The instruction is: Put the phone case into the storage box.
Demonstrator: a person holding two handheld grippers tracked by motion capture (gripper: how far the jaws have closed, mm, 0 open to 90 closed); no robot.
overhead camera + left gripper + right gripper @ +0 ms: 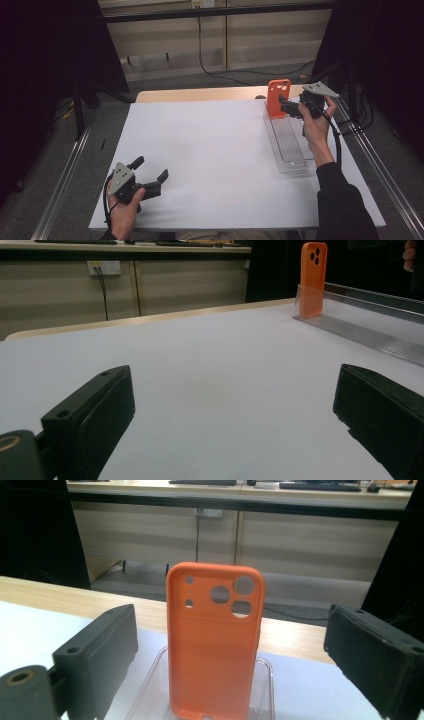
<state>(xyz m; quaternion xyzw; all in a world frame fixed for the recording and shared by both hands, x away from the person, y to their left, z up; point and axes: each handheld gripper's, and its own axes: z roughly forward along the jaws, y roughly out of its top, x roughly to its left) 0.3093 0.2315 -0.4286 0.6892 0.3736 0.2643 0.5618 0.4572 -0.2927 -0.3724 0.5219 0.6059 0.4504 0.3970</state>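
Case (278, 97): stood upright in tray (295, 162), upper right.
Right gripper (286, 107): jaws spread beside case.
Left gripper (150, 170): lower left, jaws spread.

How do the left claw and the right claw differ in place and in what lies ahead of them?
The left claw sits low at the near edge of the white table, while the right claw is raised at the far right. The left claw's open jaws frame bare tabletop; the right claw's jaws point at the upright orange phone case, which stands at the end of the clear tray, without pressing it. Both are open and hand-held.
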